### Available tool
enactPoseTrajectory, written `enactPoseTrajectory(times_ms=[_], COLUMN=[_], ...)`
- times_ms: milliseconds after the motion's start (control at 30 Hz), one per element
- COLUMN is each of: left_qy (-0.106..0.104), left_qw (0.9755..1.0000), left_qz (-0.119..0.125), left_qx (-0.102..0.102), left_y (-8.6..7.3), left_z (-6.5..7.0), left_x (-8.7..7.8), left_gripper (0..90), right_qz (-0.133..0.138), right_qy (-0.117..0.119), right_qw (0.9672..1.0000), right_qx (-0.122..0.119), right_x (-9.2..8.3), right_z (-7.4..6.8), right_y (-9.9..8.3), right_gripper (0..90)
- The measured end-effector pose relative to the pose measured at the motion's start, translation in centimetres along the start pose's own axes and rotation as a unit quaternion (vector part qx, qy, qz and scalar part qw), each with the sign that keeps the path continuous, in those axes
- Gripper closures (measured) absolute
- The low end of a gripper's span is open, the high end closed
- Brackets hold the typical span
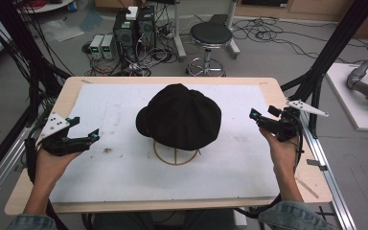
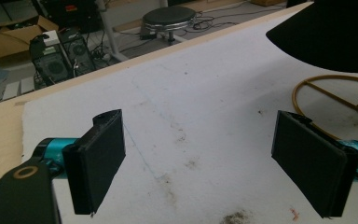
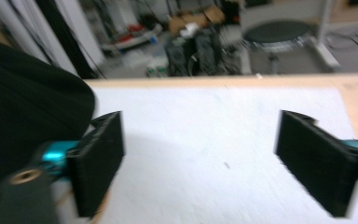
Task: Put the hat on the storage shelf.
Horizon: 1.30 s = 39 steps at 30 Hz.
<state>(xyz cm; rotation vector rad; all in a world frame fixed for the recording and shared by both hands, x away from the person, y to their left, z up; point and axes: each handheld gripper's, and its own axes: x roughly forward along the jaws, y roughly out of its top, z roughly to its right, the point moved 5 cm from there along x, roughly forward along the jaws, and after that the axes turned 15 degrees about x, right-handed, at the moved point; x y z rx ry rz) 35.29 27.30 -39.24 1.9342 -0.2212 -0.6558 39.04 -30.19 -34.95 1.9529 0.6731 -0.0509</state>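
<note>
Spanning most of the high view, a wooden table (image 1: 287,91) carries a white mat (image 1: 124,182) marked with a few dark smudges; at the mat's centre a black cap (image 1: 179,115) sits on a yellow wire stand (image 1: 175,157), whose ring rests on the mat just below the cap's near edge. Beyond the far edge a round black stool (image 1: 211,36) stands on the floor, near computer towers (image 1: 134,28) and tangled cables. The left gripper (image 1: 85,128) is held over the mat's left side, well apart from the cap, its jaws spread wide with nothing between them. The right gripper (image 1: 255,116) hovers just beside the cap's right edge, jaws likewise apart and empty, its view blurred
</note>
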Motion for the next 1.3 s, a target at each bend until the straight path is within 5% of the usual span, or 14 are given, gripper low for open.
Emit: enactPoseTrajectory(times_ms=[67, 167, 500, 967, 1300], left_qy=[0.0, 0.001, 0.005, 0.009, 0.008], left_qw=[1.0, 1.0, 1.0, 0.9999, 1.0], left_qz=[-0.001, 0.0, -0.005, -0.004, -0.005], left_qx=[0.0, 0.0, -0.002, -0.004, -0.003], left_y=[0.0, 0.0, -0.4, -0.6, -0.6], left_z=[0.0, 0.0, -0.1, -0.2, -0.1], left_x=[0.0, 0.0, 0.0, 0.1, 0.3], left_gripper=[17.5, 17.5, 17.5, 17.5, 17.5], right_qz=[-0.003, 0.021, 0.037, 0.024, 0.023], right_qy=[-0.018, -0.015, -0.024, -0.049, -0.048], right_qw=[0.9998, 0.9996, 0.9979, 0.9974, 0.9973], right_qx=[-0.001, -0.013, -0.047, -0.047, -0.051], right_x=[-0.2, -0.8, -1.5, -0.9, -0.8], right_z=[0.4, 0.5, 1.1, 3.0, 3.1], right_y=[-0.2, -0.6, -3.1, -6.4, -6.6], right_gripper=[12.2, 12.1, 11.8, 11.8, 11.8])
